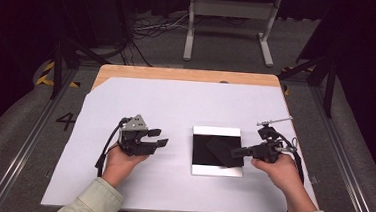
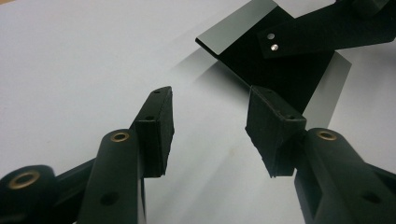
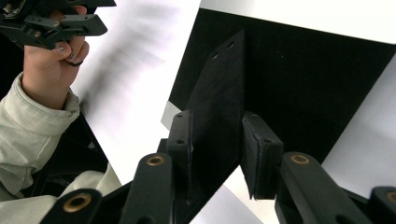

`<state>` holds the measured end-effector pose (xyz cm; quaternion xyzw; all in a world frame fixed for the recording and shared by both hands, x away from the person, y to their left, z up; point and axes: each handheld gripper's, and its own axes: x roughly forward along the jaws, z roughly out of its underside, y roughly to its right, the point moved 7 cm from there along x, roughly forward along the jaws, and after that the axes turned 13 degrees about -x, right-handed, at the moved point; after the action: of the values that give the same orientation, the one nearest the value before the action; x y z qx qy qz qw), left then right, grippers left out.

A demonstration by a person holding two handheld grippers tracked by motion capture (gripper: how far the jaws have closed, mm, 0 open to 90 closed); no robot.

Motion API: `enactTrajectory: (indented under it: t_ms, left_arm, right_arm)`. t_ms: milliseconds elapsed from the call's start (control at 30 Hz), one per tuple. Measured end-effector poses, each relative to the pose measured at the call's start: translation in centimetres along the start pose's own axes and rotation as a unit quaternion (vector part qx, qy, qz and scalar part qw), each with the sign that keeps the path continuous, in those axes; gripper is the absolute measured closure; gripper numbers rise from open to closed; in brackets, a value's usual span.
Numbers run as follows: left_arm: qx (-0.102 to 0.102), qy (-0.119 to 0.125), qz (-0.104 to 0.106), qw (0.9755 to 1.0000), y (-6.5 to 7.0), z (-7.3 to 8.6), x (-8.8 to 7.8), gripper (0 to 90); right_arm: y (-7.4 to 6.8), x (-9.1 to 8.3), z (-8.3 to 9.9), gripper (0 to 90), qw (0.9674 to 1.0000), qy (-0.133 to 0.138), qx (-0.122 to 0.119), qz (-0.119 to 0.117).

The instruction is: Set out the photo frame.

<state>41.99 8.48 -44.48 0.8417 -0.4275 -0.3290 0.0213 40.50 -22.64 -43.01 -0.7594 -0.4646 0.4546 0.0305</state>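
Here the right gripper has its jaws around a black plate over the tray near the desk's front edge, a gap left on one side; squeezing squarely should prevent slipping. The left gripper hovers open, empty.

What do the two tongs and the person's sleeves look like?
Both tongs are black. The left tongs carry a grey three-cornered plate on top, and a black cable trails from them. Their pads are flat, dark blocks on arms with brass-coloured rivets. The right tongs have a thin grey rod sticking out and a black cable. The sleeves are pale beige. A dark ring sits on one finger.
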Motion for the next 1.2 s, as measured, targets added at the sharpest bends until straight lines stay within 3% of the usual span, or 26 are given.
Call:
enactTrajectory:
  t_ms: [700, 1000, 1200]
  left_arm:
    - [0.002, 0.004, -0.004, 1.0, 0.0, -0.1, -0.1, 51.7]
    - [0.001, 0.005, -0.003, 1.0, 0.0, -0.1, -0.1, 51.7]
    - [0.001, 0.006, -0.003, 1.0, 0.1, -0.1, -0.1, 51.7]
  right_arm:
    - [-1.1, -0.7, -0.3, 79.7, 0.9993, 0.003, -0.032, -0.016]
    - [-2.6, -1.1, -0.7, 86.2, 0.9972, 0.019, -0.041, -0.059]
    - [-3.2, -1.1, -0.9, 87.2, 0.9964, 0.025, -0.047, -0.066]
